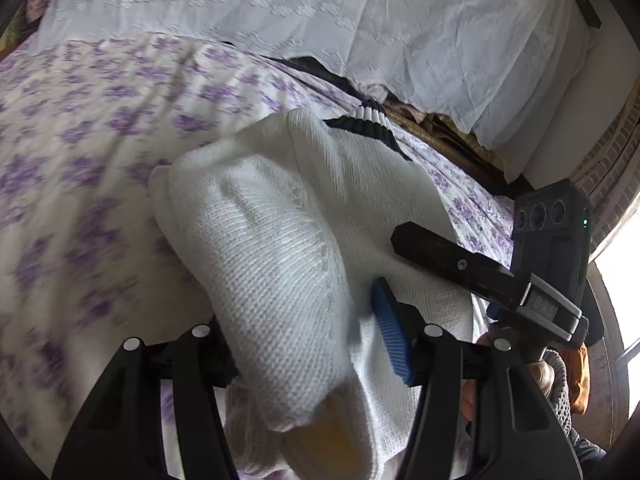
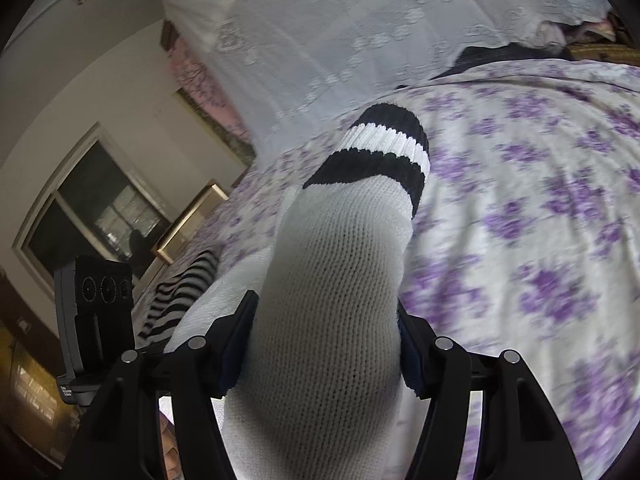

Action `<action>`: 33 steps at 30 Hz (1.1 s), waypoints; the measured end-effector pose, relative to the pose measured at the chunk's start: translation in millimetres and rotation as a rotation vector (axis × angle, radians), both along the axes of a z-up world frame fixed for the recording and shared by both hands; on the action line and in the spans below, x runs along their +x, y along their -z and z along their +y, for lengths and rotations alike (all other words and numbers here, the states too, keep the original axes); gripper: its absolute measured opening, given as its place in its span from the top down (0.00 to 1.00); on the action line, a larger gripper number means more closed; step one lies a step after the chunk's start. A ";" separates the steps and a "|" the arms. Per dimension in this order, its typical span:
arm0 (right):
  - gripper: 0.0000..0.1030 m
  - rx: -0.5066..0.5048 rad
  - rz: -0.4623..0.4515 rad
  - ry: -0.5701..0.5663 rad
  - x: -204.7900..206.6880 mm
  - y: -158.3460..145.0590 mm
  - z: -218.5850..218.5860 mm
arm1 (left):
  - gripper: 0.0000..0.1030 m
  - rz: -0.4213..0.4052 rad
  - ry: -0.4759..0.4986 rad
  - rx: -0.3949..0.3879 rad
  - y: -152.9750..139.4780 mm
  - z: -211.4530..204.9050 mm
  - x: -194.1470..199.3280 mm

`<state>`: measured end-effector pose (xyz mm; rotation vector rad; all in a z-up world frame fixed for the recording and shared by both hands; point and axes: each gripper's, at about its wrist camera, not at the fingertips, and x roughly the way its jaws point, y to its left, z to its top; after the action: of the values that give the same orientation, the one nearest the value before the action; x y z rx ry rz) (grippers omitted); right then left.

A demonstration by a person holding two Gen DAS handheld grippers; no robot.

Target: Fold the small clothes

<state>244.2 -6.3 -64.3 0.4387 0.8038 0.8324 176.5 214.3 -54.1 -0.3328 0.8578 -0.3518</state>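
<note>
Two grippers on one white knit sock (image 1: pixel 276 264) right now: the left gripper (image 1: pixel 308 344) pinches one end of it and the right gripper (image 2: pixel 324 320) is clamped around the other, with the black-striped cuff (image 2: pixel 380 152) sticking out ahead over the purple-flowered bedsheet (image 2: pixel 540 240). Folding looks barely started to me, since the sock's bunched up in the air rather than doubled flat. Loads of bare sheet to lay it on, just mind the white lace cover (image 1: pixel 320 12) farther back and the striped cloth (image 2: pixel 180 296) off left.
</note>
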 end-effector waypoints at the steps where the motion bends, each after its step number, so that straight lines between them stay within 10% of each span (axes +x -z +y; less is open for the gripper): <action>1: 0.38 0.002 -0.001 -0.007 -3.6 -2.3 5.7 | 0.46 -0.002 -0.009 -0.001 -1.2 8.6 -6.4; 33: 0.38 0.070 -0.042 -0.406 -27.0 -88.7 318.2 | 0.46 -0.113 -0.456 0.028 -67.4 295.3 -115.9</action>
<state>217.2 311.9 24.4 0.3220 0.8395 1.2455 60.6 509.7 13.3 -0.4653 0.6519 0.0646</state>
